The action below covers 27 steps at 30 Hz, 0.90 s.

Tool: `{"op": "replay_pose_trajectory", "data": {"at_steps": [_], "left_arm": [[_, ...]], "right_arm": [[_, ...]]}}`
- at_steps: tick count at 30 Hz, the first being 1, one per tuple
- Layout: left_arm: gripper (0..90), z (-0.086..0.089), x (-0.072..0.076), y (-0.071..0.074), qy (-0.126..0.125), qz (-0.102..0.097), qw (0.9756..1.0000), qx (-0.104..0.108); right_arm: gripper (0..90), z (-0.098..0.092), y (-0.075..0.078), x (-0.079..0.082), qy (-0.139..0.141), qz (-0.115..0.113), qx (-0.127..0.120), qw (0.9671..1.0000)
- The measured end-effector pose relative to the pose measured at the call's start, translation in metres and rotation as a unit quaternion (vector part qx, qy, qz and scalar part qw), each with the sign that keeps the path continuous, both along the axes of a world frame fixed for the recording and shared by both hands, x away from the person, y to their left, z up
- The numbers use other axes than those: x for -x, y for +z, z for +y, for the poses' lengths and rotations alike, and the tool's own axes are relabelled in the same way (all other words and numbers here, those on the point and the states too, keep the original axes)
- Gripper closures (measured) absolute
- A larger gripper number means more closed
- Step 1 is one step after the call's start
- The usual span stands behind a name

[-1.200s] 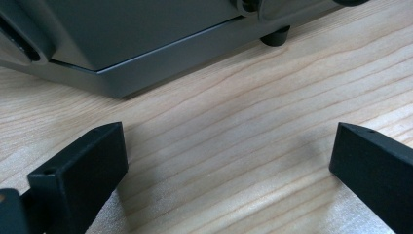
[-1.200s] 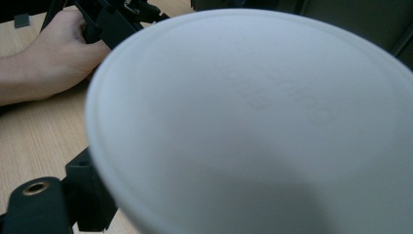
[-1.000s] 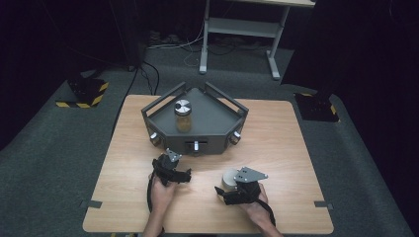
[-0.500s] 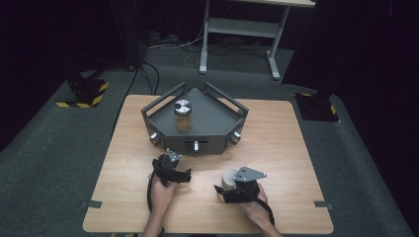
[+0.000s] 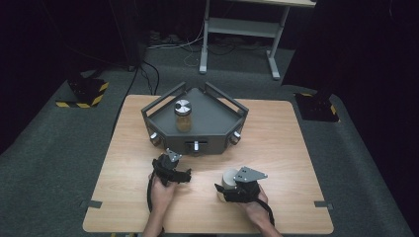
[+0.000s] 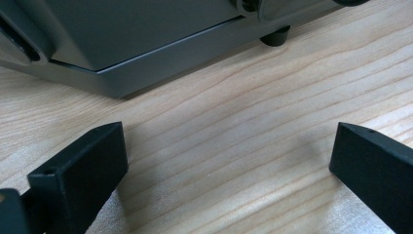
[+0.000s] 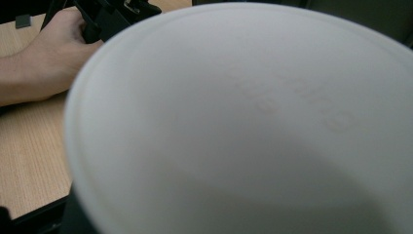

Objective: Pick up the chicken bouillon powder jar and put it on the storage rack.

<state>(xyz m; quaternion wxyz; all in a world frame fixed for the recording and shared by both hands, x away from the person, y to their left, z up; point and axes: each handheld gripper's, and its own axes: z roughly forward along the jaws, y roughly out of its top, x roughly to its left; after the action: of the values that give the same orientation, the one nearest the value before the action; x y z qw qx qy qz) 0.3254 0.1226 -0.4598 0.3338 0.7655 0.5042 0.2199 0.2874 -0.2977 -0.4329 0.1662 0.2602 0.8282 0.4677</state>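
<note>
Where grey carpet spreads, wooden table (image 5: 276, 148)

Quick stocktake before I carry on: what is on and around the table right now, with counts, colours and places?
white round container: 1, white, near right of the table, between the right gripper's jaws
glass jar: 1, amber contents, silver lid, upright on the grey tray
grey tray: 1, dark grey, angular, with rails and front knobs, far middle of the table
table: 1, light wood, on grey carpet
metal stand: 1, pale grey, on the floor beyond the table
striped blocks: 2, black and yellow, on the floor at the table's far corners
left gripper: 1, black, open over bare wood
right gripper: 1, black, jaws have just been closing on the container
hands: 2, near edge
</note>
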Motion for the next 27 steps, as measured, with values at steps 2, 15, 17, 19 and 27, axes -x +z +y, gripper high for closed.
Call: {"op": "replay_pose_trajectory", "data": {"at_steps": [2,15,17,19,27], "left_arm": [[0.4,0.0,0.0,0.0,0.0,0.0,1.0,0.0],[0.4,0.0,0.0,0.0,0.0,0.0,1.0,0.0],[0.4,0.0,0.0,0.0,0.0,0.0,1.0,0.0],[0.4,0.0,0.0,0.0,0.0,0.0,1.0,0.0],[0.4,0.0,0.0,0.0,0.0,0.0,1.0,0.0]], "right_arm": [[34.1,0.0007,0.0001,0.0005,0.0,-0.002,0.001,1.0],[34.7,0.001,-0.0004,0.0023,-0.001,-0.006,0.0,1.0],[34.8,0.001,-0.0003,0.0023,-0.001,-0.006,0.0,1.0],[34.9,0.0009,-0.0003,0.0023,-0.001,-0.007,0.0,1.0],[35.1,0.0014,0.0012,0.0028,0.003,-0.01,0.004,0.9999]]}}
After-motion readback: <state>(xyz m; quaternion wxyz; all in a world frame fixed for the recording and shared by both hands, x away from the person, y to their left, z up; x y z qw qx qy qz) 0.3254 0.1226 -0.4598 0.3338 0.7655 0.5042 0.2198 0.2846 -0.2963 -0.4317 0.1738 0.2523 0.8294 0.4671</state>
